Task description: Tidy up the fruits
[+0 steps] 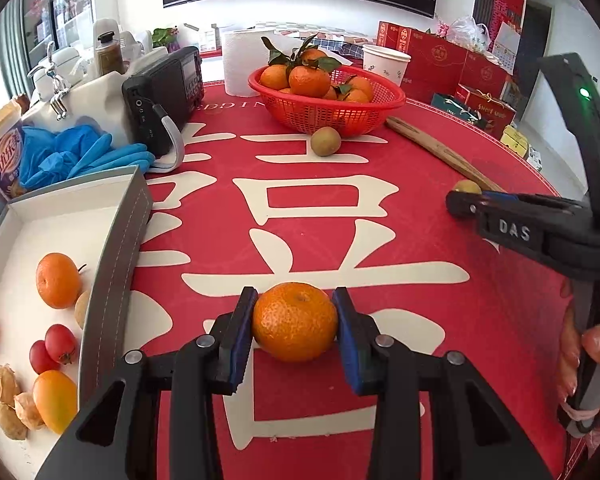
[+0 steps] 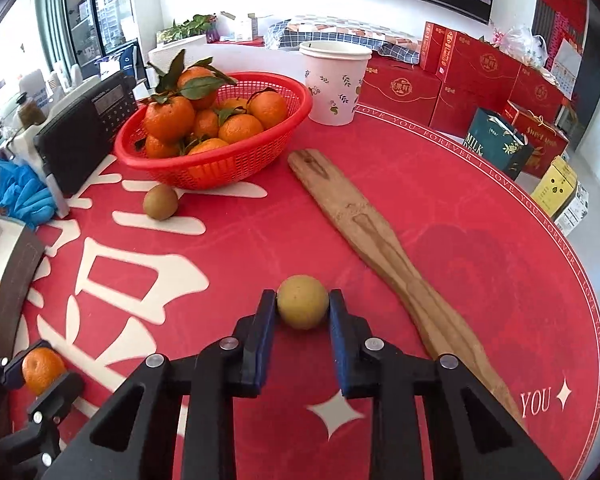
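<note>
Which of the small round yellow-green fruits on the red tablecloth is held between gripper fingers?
The smooth yellowish round fruit beside the long wooden paddle: the right gripper is shut on it. The browner, fuzzier fruit lies free by the red plastic basket.

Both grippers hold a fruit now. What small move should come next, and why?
Probably lift the left gripper and carry its mandarin left over the wall of the white box, where other fruits already lie. Its pads press on both sides of the mandarin, so the grip looks ready. The right gripper, shut on the small yellow fruit, can follow.
</note>
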The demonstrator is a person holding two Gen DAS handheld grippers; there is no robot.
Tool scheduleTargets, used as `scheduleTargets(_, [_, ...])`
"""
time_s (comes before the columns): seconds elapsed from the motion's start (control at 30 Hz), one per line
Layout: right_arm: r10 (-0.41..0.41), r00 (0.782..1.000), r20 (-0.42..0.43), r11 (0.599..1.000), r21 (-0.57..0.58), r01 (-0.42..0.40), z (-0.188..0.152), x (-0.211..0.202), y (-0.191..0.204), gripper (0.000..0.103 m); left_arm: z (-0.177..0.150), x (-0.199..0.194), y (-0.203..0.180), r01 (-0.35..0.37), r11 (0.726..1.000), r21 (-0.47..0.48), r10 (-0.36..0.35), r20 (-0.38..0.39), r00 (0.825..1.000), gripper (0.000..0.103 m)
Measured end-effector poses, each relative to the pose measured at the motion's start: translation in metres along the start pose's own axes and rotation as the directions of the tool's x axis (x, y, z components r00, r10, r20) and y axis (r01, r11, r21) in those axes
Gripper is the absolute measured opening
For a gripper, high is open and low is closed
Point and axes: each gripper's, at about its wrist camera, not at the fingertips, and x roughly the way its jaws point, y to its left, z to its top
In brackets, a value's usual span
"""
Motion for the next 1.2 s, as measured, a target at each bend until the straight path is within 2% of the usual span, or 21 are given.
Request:
scheduleTargets(0.13, [0.072, 0.997, -0.015, 0.997, 0.032, -0.072, -0.045, -0.031, 0.0, 0.027, -0.018, -0.013, -0.004, 0.001, 1.0, 0.028, -0.001, 0.002, 1.0, 0.042])
scheduleTargets(0.3, [0.05, 0.998, 0.044, 0.998, 0.021, -0.051, -0.08, -0.048, 0.01, 0.027, -0.033, -0.024, -0.011, -0.006, 0.999, 0.043, 0.006, 0.013, 1.0, 0.044])
scheduleTargets(0.4, [0.03, 0.998, 0.053, 0.999, -0.021, -0.029, -0.082, -0.048, 0.018, 0.027, -0.033, -0.024, -0.01, 0.006, 1.0, 0.031, -0.006, 0.012, 1.0, 0.047])
scheduleTargets(0.53, [0.033, 0.998, 0.051, 0.999, -0.015, -0.032, -0.079, -0.045, 0.018, 0.027, -0.033, -0.024, -0.013, -0.005, 0.999, 0.04, 0.004, 0.01, 1.0, 0.05])
scheduleTargets(1.2, [0.021, 0.998, 0.053, 1.0, -0.024, -0.02, -0.081, -0.044, 0.016, 0.027, -0.033, -0.024, -0.014, -0.004, 0.999, 0.042, 0.004, 0.01, 1.0, 0.052])
